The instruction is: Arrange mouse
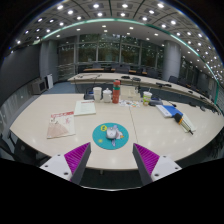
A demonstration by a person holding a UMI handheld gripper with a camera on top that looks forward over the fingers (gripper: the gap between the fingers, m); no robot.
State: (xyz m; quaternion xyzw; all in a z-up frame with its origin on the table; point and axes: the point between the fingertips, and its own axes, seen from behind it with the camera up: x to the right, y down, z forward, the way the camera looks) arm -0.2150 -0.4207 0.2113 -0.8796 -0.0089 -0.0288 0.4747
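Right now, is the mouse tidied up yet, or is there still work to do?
It may be nearly done: the small white mouse already sits on the round teal mouse pad, just ahead of the jaws. Nothing is in hand; the gripper hangs open above the pale table with its purple pads bare. What may be left is straightening the mouse, though I cannot tell which way it points.

A small pale mouse (pixel 112 131) lies on a round teal mat (pixel 100 136), just beyond the open claw (pixel 109 159).
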